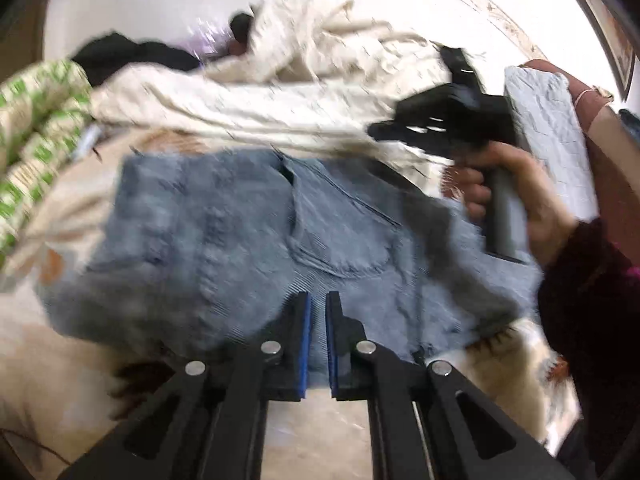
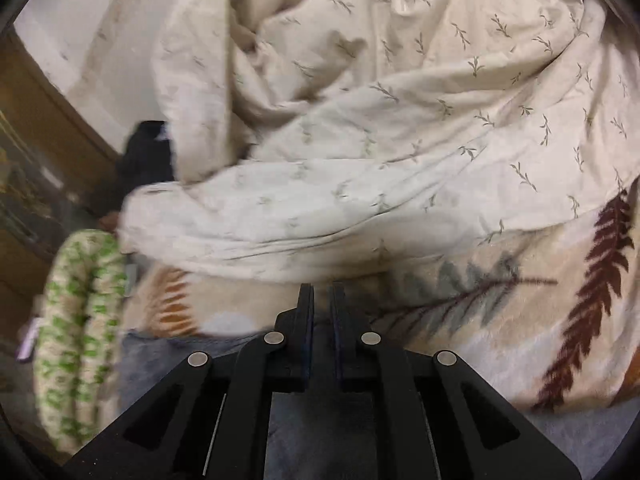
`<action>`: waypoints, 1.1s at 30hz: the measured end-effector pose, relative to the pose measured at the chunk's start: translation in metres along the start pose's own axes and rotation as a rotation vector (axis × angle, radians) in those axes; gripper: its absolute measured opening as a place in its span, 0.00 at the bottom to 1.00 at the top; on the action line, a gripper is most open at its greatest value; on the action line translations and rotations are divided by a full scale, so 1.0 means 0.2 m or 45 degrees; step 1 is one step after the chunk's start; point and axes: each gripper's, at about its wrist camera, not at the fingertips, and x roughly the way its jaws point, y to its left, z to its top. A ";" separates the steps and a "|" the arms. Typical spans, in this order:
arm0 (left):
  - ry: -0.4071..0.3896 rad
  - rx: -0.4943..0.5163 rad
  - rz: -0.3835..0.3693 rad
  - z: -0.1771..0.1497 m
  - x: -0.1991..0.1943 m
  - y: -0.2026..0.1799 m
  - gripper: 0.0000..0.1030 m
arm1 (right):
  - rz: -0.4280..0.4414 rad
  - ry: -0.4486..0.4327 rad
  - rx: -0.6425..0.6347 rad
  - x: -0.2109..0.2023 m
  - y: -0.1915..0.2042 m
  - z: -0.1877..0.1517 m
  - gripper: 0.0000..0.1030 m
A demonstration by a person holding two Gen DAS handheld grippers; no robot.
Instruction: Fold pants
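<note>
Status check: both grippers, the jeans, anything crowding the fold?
Left gripper shut on jeans. Right gripper jaws near-closed, grip unclear. Cream duvet bunched just beyond.

Pants [image 1: 248,216]: faded blue denim, ribbed weave, matt.
Left gripper [image 1: 318,312]: matt black plastic, blue pads, shiny metal pins.
Right gripper [image 2: 322,304]: the same matt black plastic (pads in shadow).
Quilt [image 2: 400,120]: soft cream cloth, crumpled, sprig print.
Blanket [image 2: 520,300]: fuzzy, leaf-printed fleece, lower right.
Pillow [image 2: 76,340]: green-patterned cloth.
</note>
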 end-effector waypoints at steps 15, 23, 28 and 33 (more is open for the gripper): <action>0.154 -0.057 0.067 -0.02 0.14 0.08 0.09 | -0.092 0.173 0.087 0.24 -0.05 -0.15 0.05; 0.021 -0.046 0.128 0.04 0.03 0.07 0.09 | -0.077 0.015 0.016 -0.24 -0.02 -0.18 0.15; -0.024 -0.043 0.180 0.09 -0.01 0.08 0.09 | -0.127 -0.013 -0.050 -0.58 -0.10 -0.39 0.30; -0.021 -0.127 0.220 0.10 -0.03 0.17 0.09 | -0.214 -0.112 0.048 -0.86 -0.48 -0.66 0.30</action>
